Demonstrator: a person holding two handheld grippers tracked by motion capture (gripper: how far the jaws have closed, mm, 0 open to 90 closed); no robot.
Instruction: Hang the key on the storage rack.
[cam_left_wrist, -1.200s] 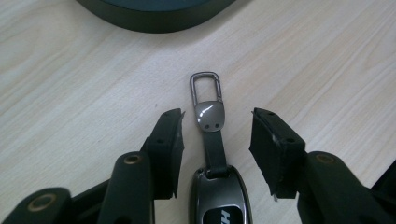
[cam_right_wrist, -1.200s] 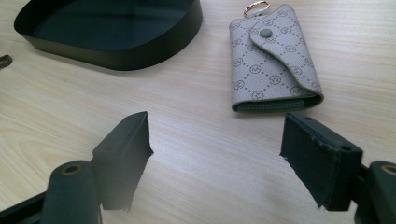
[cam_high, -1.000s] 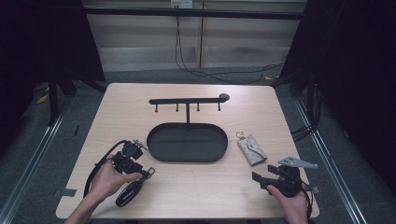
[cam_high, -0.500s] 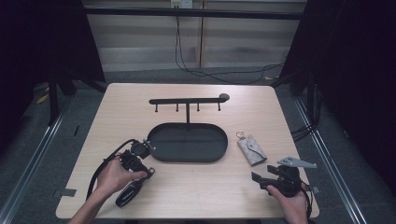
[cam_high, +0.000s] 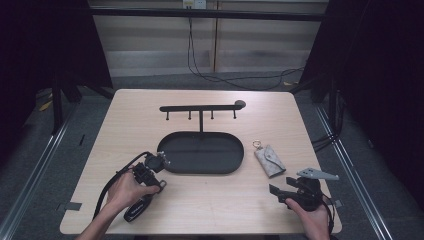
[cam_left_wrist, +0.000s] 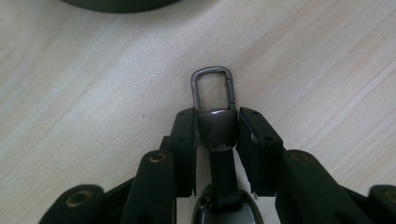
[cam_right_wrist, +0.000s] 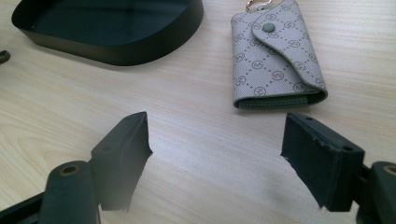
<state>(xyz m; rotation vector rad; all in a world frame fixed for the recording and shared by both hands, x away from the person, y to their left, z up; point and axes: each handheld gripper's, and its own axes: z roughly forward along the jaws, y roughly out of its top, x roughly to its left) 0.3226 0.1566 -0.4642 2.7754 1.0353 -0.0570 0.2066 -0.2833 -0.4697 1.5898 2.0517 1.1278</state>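
Left gripper view | left hand-held gripper (cam_left_wrist: 218, 135) has just clamped shut on key fob (cam_left_wrist: 217, 128) near counter's (cam_high: 210, 200) front-left corner, by oval tray (cam_high: 172, 167) | fob: light, stiff metal, slippery; grip cap below carabiner (cam_left_wrist: 211, 88) | right hand-held gripper (cam_right_wrist: 217, 161) gapes empty.

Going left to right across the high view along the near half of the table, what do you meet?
Left gripper shut on a key fob clip → black oval tray → grey key pouch → right gripper, jaws open.
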